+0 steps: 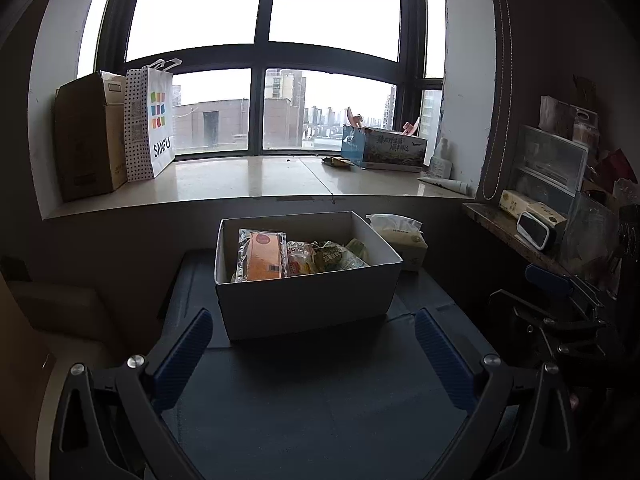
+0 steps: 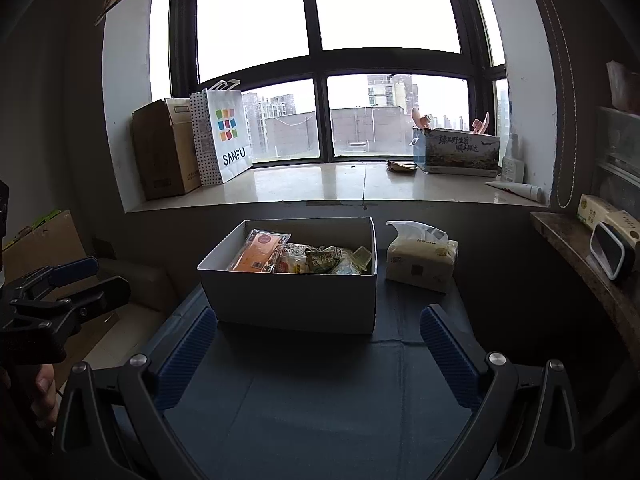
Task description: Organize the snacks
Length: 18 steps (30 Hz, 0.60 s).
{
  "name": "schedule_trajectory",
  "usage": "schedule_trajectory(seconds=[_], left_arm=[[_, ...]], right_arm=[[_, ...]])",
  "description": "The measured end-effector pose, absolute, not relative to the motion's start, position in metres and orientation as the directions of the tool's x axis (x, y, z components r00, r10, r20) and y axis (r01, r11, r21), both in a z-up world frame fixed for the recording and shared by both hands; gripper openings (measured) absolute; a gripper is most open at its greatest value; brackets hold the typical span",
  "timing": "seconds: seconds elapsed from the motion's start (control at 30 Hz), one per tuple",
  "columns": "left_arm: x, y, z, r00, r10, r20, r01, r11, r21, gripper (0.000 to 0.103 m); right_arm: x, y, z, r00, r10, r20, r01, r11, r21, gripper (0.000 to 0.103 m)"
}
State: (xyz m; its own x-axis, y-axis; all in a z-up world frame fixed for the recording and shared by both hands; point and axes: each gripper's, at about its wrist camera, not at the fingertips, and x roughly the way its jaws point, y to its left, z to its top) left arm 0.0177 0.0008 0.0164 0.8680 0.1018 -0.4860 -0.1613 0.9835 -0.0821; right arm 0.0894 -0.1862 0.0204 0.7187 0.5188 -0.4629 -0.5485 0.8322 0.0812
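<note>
White box (image 1: 308, 300) of snack packets (image 1: 264, 255) set on dark tabletop (image 1: 320, 400), tissue pack (image 2: 420, 264) just right, left claw (image 1: 314, 346) and right claw (image 2: 318, 344) both held released, empty, near side.

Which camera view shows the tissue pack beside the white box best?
The right wrist view: the tissue pack stands whole, right of the white box. In the left wrist view the box corner hides part of the pack.

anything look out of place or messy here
Mostly tidy. The snacks sit inside the white box, the orange packet leaning on its left wall. One stray wrapper lies loose on the windowsill, away from the box. Both grippers are open and empty.
</note>
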Motion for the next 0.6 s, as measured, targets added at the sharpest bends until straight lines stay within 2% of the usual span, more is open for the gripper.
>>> schedule_trajectory(seconds=[0.6], left_arm=[[0.0183, 0.0033, 0.0143, 0.863, 0.104, -0.494, -0.169, 0.982, -0.089, 0.103]], right_arm=[[0.0903, -0.1845, 0.0157, 0.701, 0.523, -0.485, -0.552, 0.828, 0.097, 0.103]])
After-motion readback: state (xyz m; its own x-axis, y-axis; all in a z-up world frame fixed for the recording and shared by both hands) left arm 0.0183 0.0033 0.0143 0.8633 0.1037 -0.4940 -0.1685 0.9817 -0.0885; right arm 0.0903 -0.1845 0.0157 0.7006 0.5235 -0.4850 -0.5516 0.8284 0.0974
